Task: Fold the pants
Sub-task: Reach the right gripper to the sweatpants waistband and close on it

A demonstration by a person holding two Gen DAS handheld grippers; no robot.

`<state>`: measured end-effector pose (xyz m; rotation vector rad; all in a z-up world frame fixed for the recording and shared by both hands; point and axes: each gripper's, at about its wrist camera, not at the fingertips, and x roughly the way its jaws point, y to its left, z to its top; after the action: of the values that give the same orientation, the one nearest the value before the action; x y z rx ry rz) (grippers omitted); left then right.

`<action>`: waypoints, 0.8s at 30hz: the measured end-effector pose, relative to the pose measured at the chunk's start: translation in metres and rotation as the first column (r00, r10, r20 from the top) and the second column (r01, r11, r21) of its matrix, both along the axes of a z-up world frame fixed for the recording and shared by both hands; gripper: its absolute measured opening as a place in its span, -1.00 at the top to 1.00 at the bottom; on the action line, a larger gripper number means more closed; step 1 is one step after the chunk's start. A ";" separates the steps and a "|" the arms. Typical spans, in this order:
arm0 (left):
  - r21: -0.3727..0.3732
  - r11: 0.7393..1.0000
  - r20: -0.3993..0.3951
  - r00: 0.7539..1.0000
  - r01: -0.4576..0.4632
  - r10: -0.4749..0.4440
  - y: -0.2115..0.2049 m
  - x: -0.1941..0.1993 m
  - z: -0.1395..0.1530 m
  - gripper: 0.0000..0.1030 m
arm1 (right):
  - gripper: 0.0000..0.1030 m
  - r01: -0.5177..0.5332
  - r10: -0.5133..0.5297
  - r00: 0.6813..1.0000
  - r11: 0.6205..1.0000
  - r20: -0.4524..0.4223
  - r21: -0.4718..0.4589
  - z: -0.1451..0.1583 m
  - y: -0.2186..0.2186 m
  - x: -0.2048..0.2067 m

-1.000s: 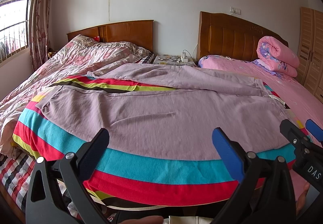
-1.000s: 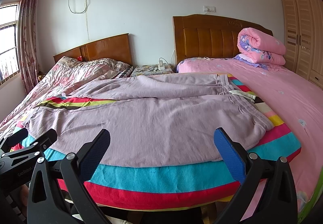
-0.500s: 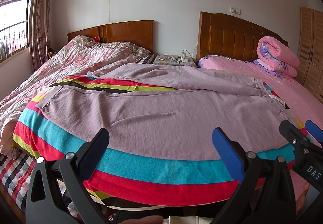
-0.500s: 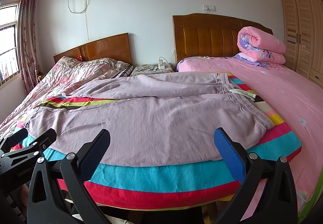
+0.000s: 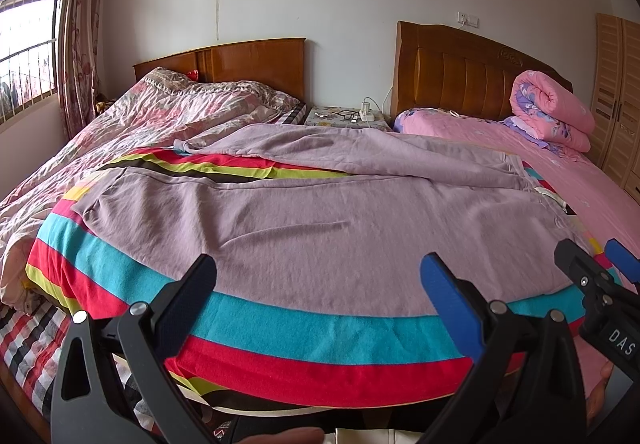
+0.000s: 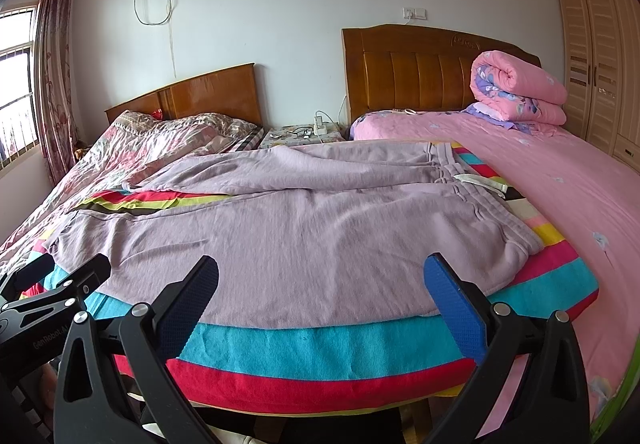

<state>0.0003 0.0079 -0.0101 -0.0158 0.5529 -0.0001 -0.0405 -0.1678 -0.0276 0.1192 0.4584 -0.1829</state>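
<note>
We see the lilac pants (image 5: 320,220) spread flat on a striped blanket (image 5: 312,340) across the foot of two beds pushed side by side, waistband toward the pink bed (image 6: 560,188). Our left claw (image 5: 318,284) and right claw (image 6: 322,284) hover released before the near edge, grasping nothing. Wooden headboards (image 6: 420,72), a rolled quilt (image 6: 516,84), a wardrobe (image 6: 600,56) and a curtained window (image 5: 36,44) line the walls.

White-walled bedroom: two wooden headboards (image 6: 420,72), wardrobe (image 6: 600,60), barred window (image 5: 28,52).
</note>
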 end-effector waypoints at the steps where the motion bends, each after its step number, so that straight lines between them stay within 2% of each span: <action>1: 0.000 1.000 -0.002 1.000 -0.002 0.002 0.001 0.000 -0.001 -0.97 | -0.92 -0.001 0.001 1.000 1.000 -0.002 -0.002 -0.001 0.000 0.000; 5: 0.017 1.000 -0.008 1.000 0.001 -0.001 0.000 0.006 -0.005 -0.97 | -0.92 -0.005 0.005 1.000 1.000 -0.014 -0.009 -0.005 -0.001 0.005; 9: 0.066 0.995 0.040 0.996 0.076 -0.079 -0.008 0.022 0.005 -0.97 | -0.92 -0.051 0.051 0.999 0.999 -0.013 -0.007 0.003 -0.017 0.029; 11: 0.114 0.989 0.072 0.992 0.093 -0.102 -0.011 0.035 0.016 -0.97 | -0.92 -0.102 0.102 0.994 0.995 -0.031 0.001 0.012 -0.033 0.054; 13: 0.175 0.982 0.084 0.993 0.067 -0.082 -0.013 0.056 0.029 -0.97 | -0.92 -0.132 0.133 0.989 0.991 -0.058 0.019 0.021 -0.053 0.085; 15: 0.166 0.985 0.091 0.994 0.047 -0.063 -0.004 0.082 0.043 -0.97 | -0.92 -0.179 0.181 0.978 0.983 -0.103 0.034 0.032 -0.075 0.125; 17: 0.107 0.994 0.030 0.999 0.030 -0.033 0.012 0.117 0.050 -0.97 | -0.92 -0.235 0.234 0.964 0.972 -0.128 0.003 0.040 -0.095 0.171; 19: -0.028 0.998 -0.105 0.993 0.053 -0.055 0.031 0.160 0.045 -0.97 | -0.92 -0.314 0.305 0.939 0.949 -0.161 -0.032 0.042 -0.111 0.226; 21: -0.170 0.982 -0.225 0.967 0.083 -0.120 0.045 0.199 0.032 -0.97 | -0.92 -0.373 0.360 0.912 0.927 -0.199 -0.033 0.037 -0.129 0.284; 24: -0.291 0.957 -0.290 0.953 0.003 -0.091 0.061 0.237 0.010 -0.97 | -0.92 -0.436 0.420 0.865 0.900 -0.274 0.002 0.016 -0.152 0.372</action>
<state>0.2377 0.0694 0.0000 -0.2912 0.8559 -0.1271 0.3319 -0.3197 -0.0116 -0.0712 0.7379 0.2312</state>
